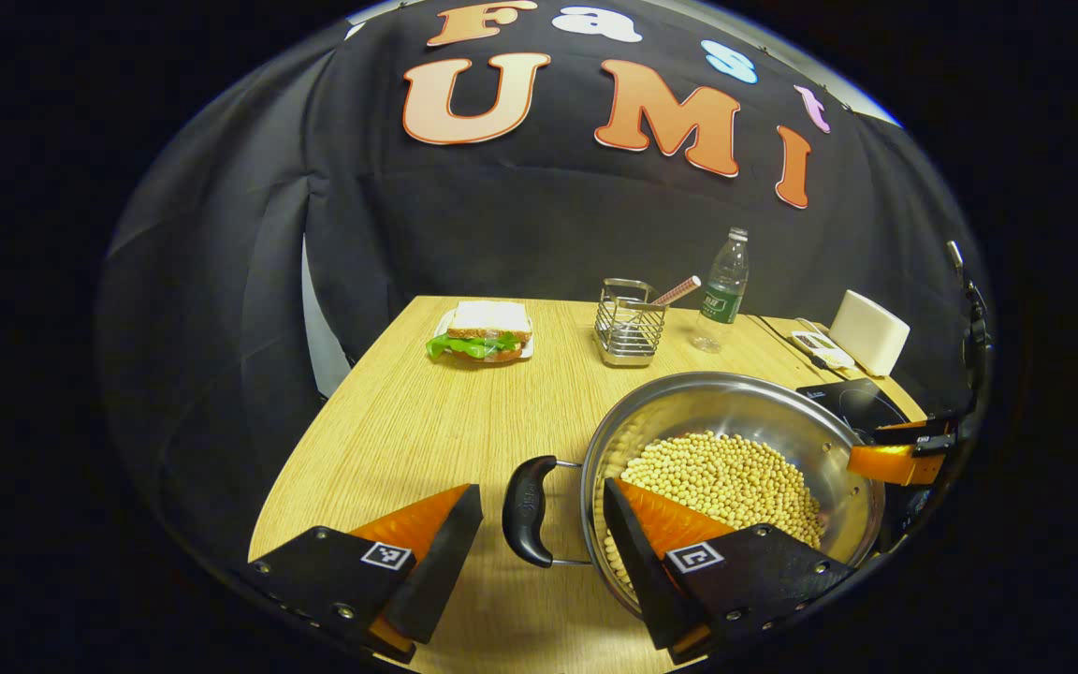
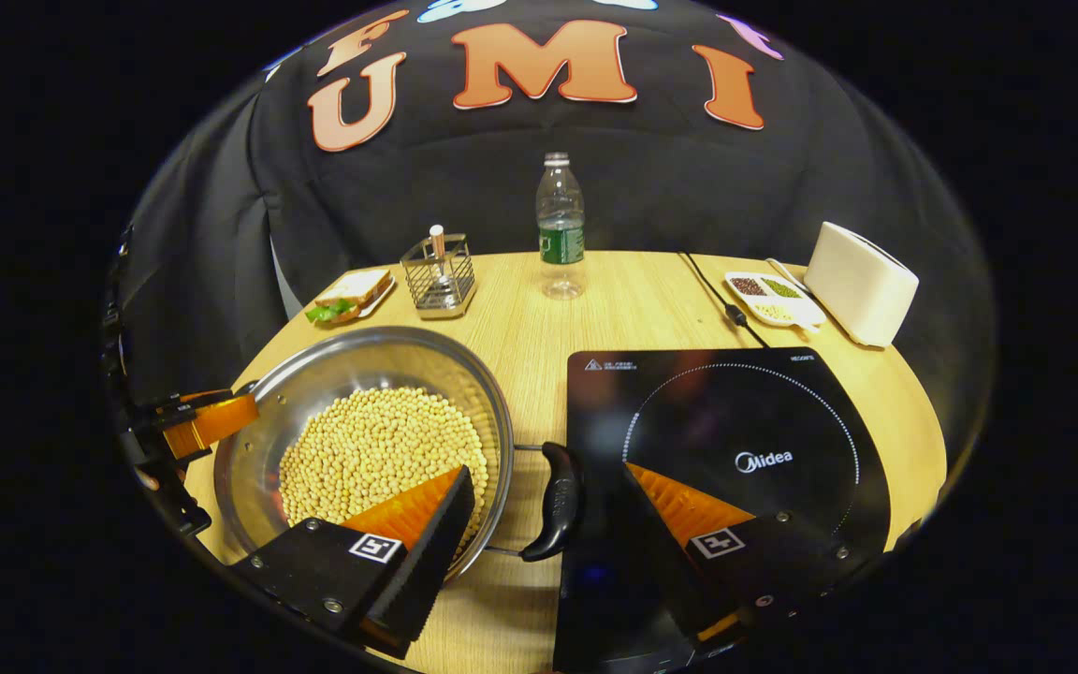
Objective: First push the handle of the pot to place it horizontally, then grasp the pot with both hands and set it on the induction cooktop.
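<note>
Both handles are seen level; the pot sits on the worktop beside the cooktop. Both tools, left and right, are spread around handles; grasping and lifting remain.

Sandwich, wire caddy, bottle, toaster.

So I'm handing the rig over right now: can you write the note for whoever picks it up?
Left gripper: open, fingers straddling the pot's black left loop handle, not closed on it.
Right gripper: open, straddling the black right handle.
The round steel pot of soybeans sits on the wooden table, beside the black induction cooktop, not on it.
Done: both grippers lined up at the handles.
Left: close both, lift, set the pot on the cooktop.
</note>
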